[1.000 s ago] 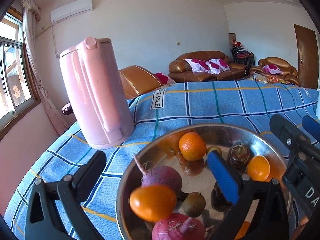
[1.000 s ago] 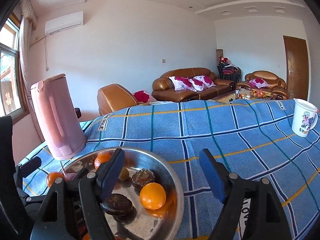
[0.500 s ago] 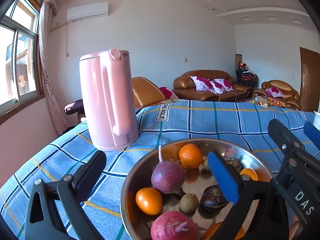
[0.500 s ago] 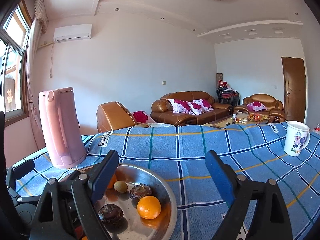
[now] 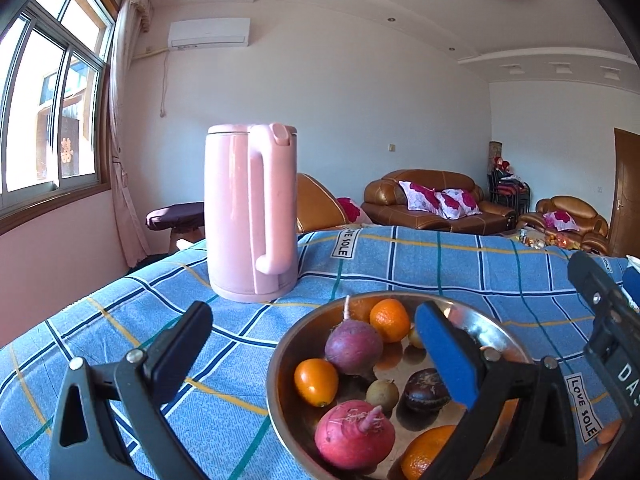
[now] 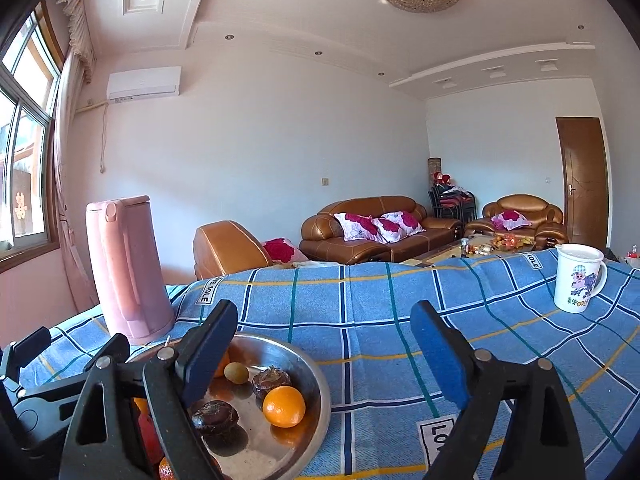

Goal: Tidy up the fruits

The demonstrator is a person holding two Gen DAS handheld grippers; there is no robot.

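Note:
A round metal bowl (image 5: pixel 298 334) stands on the blue checked cloth and also shows in the right wrist view (image 6: pixel 314 376). It holds oranges (image 5: pixel 389 320) (image 6: pixel 284 406), a purple radish (image 5: pixel 353 346), a red radish (image 5: pixel 354 434), an orange tomato (image 5: pixel 316 382), a small kiwi (image 5: pixel 383 394) and dark brown fruits (image 5: pixel 426 394) (image 6: pixel 215 416). My left gripper (image 5: pixel 312 344) is open and empty, its jaws spanning the bowl's left rim. My right gripper (image 6: pixel 324 344) is open and empty above the bowl's right edge.
A tall pink kettle (image 5: pixel 252 216) stands behind the bowl to the left. A white cartoon mug (image 6: pixel 578 278) stands at the far right of the table. Brown sofas (image 6: pixel 380 228) are beyond the table's far edge.
Both views have tilted upward and pulled back a little, so the bowl now sits lower in both views. Both grippers stay open and empty.

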